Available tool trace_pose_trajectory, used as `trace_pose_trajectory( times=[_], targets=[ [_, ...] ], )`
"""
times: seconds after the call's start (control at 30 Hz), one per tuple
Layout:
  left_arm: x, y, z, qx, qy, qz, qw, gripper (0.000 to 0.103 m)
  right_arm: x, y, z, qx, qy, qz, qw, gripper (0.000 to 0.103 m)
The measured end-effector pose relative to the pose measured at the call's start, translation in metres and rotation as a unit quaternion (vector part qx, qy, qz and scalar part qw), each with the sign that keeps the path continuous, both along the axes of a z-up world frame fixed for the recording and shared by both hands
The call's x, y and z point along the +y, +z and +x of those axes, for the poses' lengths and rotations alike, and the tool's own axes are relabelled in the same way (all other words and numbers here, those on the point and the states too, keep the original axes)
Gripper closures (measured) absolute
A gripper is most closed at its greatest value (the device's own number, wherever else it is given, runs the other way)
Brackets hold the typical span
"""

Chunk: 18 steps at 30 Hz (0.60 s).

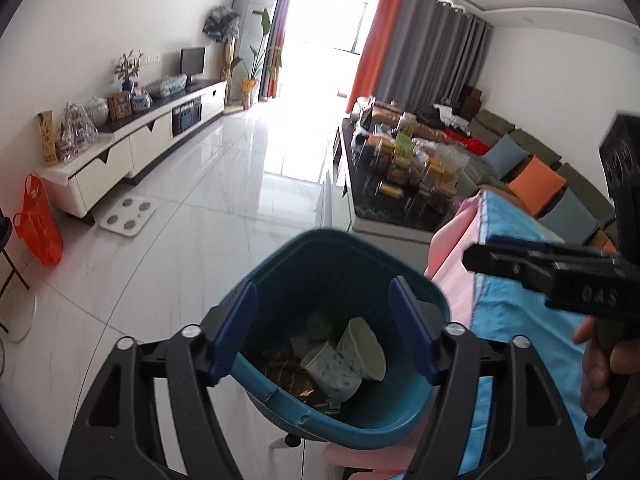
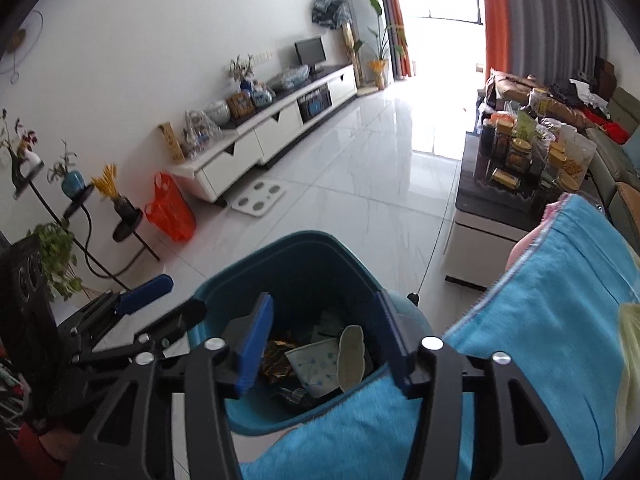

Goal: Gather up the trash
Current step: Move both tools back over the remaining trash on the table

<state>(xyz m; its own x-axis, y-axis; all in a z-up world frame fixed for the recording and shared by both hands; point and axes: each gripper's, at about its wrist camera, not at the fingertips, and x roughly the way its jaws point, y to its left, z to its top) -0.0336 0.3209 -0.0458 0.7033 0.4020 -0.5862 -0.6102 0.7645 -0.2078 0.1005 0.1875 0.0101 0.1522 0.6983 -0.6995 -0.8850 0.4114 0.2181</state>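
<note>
Left wrist view: left gripper gapes empty above the bin (paper cups inside); right gripper, likewise spread, hovers over it beside the blue towel.

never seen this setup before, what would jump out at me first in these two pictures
First the teal trash bin on the white floor right below both grippers, with crumpled paper cups and dark wrappers already inside. The left gripper and right gripper both hang open over it, holding nothing. Next, the bright blue towel draped beside the bin, and the orange plastic bag by the white TV cabinet.
</note>
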Motion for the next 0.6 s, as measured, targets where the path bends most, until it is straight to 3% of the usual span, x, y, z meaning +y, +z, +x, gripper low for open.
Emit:
trace_pose_trajectory(
  times=[0.27,0.43,0.6],
  targets=[
    [-0.033,0.052,-0.01,-0.052,-0.03,0.028,0.9978,0.019,-0.082,0.023,-0.011,-0.012,-0.037,0.057,0.998,0.036],
    [-0.075,0.081,0.0,-0.085,-0.081,0.05,0.9918,0.009,-0.138,0.032,-0.013,-0.04,-0.08,0.079,0.993,0.025],
    [-0.118,0.096,0.016,-0.102,-0.137,0.057,0.9837,0.006,-0.194,0.034,-0.015,-0.06,-0.141,0.091,0.984,0.021]
  ],
)
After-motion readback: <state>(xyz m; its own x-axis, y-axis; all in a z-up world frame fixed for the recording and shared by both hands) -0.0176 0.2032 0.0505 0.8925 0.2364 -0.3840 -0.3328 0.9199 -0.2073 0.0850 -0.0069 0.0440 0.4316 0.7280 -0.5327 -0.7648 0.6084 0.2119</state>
